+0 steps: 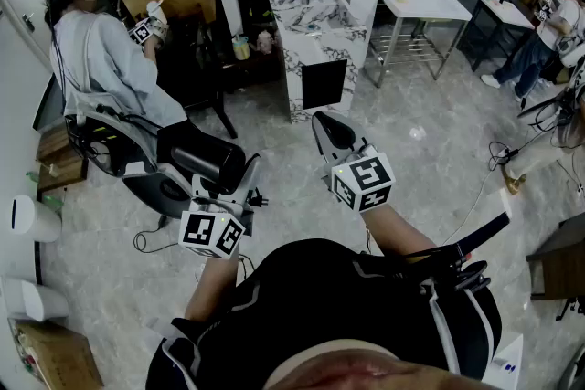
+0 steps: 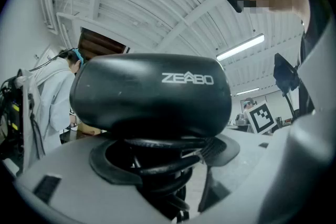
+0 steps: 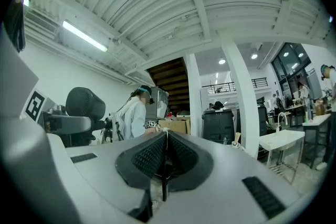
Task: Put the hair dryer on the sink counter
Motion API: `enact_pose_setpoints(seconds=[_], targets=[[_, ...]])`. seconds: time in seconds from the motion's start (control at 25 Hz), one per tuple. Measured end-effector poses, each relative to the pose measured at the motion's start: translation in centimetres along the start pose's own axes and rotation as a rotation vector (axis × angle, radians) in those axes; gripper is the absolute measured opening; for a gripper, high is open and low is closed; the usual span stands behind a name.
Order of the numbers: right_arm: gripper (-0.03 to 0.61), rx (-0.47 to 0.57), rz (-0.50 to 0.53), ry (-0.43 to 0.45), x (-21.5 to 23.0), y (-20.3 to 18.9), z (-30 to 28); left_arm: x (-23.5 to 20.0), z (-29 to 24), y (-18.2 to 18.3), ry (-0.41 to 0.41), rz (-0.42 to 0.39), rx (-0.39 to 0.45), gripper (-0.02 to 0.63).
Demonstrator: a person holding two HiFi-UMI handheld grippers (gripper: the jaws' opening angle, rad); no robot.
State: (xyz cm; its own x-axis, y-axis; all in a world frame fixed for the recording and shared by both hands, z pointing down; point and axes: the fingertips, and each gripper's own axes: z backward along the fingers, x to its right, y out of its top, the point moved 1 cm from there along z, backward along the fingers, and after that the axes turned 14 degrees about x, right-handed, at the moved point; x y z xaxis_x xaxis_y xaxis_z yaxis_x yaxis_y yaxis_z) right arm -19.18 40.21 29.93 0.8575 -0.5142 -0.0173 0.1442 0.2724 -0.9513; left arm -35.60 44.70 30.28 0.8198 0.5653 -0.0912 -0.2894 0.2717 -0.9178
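The glossy black plastic hair dryer [image 2: 152,92], cord coiled beneath it, is sitting clamped in the wide-set jaws of the left hand-held gripper [image 1: 222,195], in the air above the grey floor [image 1: 430,169]. The right hand-held gripper [image 3: 165,155] is hovering alongside, jaws pressed together on nothing. The white marbled bench [image 1: 315,25] is standing well ahead.

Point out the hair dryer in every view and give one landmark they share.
Head view: hair dryer lower left of centre, over the floor.
Left gripper view: fills the centre, held between the jaws.
Right gripper view: far left, round end showing.
Shared landmark: person in the grey top.
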Motion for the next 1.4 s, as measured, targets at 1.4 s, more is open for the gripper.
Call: enact_pose_setpoints(seconds=[1.4], targets=[[0.029, -0.045, 0.002, -0.074, -1.3, -1.3, -1.4, -2.1, -1.4, -0.6, -0.120, 0.089, 0.004, 0.354]])
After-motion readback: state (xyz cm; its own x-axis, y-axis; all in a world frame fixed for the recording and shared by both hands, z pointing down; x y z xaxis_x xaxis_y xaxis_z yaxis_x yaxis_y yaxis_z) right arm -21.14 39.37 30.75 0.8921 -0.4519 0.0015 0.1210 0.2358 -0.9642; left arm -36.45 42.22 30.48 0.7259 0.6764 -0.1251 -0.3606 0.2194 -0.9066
